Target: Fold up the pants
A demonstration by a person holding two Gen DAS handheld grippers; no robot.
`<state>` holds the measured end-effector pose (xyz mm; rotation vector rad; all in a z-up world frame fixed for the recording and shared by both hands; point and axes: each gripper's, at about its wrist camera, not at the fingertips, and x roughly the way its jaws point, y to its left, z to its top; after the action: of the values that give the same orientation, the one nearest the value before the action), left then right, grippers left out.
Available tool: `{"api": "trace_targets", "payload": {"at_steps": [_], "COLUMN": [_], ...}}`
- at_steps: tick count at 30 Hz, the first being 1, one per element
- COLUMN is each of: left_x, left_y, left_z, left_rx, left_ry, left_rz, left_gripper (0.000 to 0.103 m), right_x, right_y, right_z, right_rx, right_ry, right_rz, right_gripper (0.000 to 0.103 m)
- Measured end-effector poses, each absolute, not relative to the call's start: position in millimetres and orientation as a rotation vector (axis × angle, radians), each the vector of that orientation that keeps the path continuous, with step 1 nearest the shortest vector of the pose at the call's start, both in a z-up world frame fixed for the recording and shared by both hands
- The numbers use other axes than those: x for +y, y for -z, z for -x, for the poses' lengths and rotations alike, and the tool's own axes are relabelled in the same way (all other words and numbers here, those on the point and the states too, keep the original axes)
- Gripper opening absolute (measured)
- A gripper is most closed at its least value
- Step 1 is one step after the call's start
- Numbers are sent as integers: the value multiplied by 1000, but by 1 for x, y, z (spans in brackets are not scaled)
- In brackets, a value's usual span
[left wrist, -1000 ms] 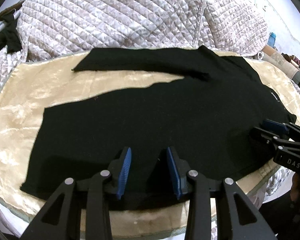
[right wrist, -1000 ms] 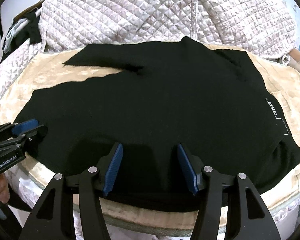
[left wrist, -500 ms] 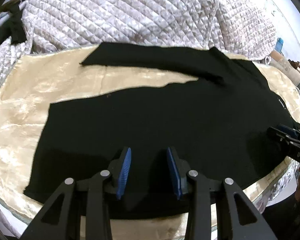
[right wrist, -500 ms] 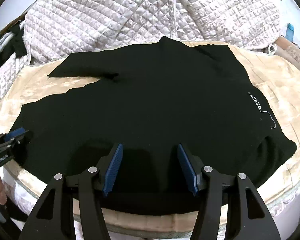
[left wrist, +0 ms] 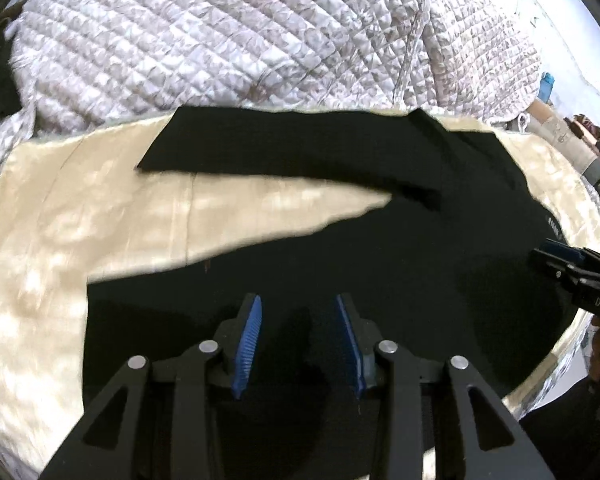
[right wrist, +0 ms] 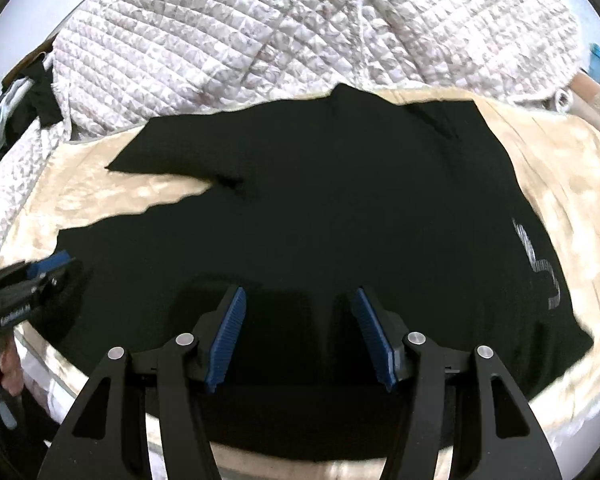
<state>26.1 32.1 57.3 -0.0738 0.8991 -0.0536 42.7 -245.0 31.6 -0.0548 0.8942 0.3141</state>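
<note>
Black pants [left wrist: 380, 260] lie spread flat on a beige satin sheet [left wrist: 60, 240], one leg [left wrist: 280, 156] stretched along the far side. White lettering [right wrist: 540, 268] marks the cloth at the right. My left gripper [left wrist: 298, 300] hovers over the near leg, its jaws opening with nothing between the blue pads. My right gripper [right wrist: 299, 292] hovers over the pants [right wrist: 340, 200] near the front edge, its jaws also opening and empty. Each gripper shows in the other's view: the right gripper [left wrist: 568, 264] at the right edge, the left gripper [right wrist: 40, 272] at the left.
A quilted white-grey bedspread [left wrist: 260, 40] is heaped behind the sheet. Dark clothing [right wrist: 32, 96] hangs at the far left. A person's hand [right wrist: 8, 360] holds the left gripper's handle. The bed's front edge [right wrist: 380, 468] runs just below the grippers.
Both grippers have lifted a little and shifted across the pants, and their jaws stand slightly wider. The pants lie as before.
</note>
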Motion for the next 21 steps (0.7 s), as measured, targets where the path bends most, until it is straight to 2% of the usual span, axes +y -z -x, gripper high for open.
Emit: {"api": "trace_targets", "payload": {"at_steps": [7, 11, 21], "left_x": [54, 68, 66], "left_y": [-71, -71, -41], "left_z": [-111, -168, -281], "left_rx": [878, 871, 926], "left_ry": [82, 77, 121], "left_rz": [21, 33, 80], "left_gripper": [56, 62, 65], "right_x": [-239, -238, -234], "right_y": [-53, -56, -29], "right_z": [-119, -168, -291], "right_rx": [848, 833, 870], "right_ry": [-410, -414, -392], "right_rz": [147, 209, 284], "right_gripper": [65, 73, 73]}}
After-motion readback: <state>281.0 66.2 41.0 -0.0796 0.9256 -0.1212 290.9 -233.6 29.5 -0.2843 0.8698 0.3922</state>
